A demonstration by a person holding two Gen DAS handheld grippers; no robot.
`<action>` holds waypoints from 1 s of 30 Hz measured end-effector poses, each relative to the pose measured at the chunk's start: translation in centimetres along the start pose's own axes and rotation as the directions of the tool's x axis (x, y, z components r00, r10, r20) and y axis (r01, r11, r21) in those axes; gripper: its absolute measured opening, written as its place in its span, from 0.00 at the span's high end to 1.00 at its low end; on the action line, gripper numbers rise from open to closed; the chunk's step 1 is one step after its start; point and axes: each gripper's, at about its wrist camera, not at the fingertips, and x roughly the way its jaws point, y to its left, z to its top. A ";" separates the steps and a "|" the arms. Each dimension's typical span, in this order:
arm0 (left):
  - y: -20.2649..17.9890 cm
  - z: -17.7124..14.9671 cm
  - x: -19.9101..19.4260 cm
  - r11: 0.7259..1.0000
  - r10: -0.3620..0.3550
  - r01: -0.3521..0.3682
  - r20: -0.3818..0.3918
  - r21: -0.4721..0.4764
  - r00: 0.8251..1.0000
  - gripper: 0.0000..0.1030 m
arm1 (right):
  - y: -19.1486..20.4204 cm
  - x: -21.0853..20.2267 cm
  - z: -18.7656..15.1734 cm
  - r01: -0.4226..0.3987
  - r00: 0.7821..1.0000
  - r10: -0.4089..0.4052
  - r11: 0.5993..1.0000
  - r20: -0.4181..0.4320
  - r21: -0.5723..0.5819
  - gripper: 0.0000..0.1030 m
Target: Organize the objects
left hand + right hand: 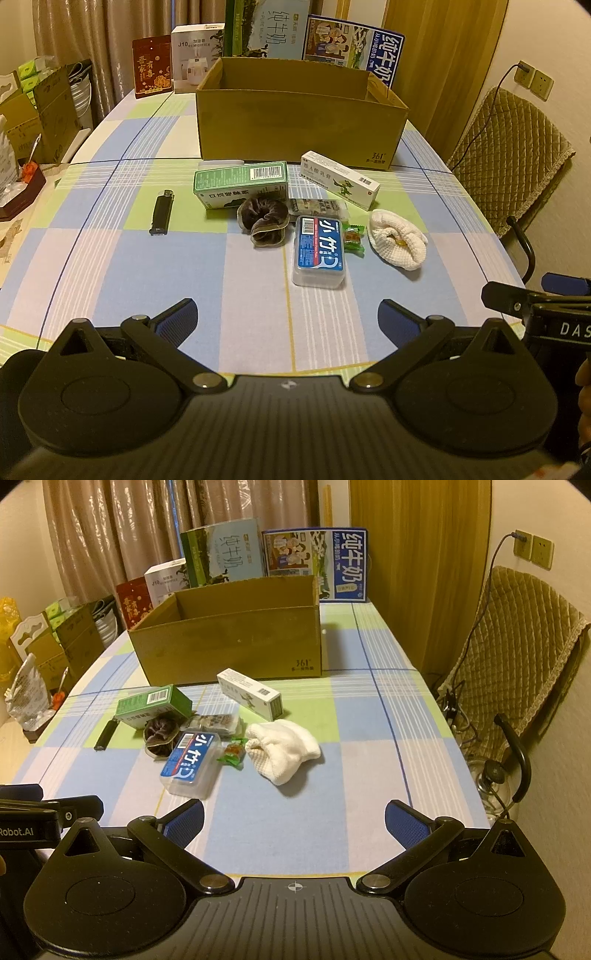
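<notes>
Left wrist: both hand-held grippers spread wide, clutter before cardboard box (295,129)

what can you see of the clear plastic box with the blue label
The clear plastic box is a flat, rounded-corner case lying label-up on the checked tablecloth. Its blue label carries white characters, a red band and a barcode. It looks closed. The dark scrunchie sits at its left far corner, the green-wrapped candy close on its right; contact is unclear.
</notes>
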 end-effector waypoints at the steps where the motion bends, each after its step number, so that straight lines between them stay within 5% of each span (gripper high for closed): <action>1: 0.0 0.0 0.0 1.000 -0.001 0.001 -0.001 0.000 1.000 0.01 | 0.0 0.0 0.0 0.000 1.000 0.000 1.000 0.000 0.000 0.02; 30: 0.0 -0.3 0.1 1.000 0.001 -0.001 -0.009 -0.002 1.000 0.01 | -0.3 0.2 -0.3 -0.004 1.000 0.004 1.000 -0.014 0.007 0.02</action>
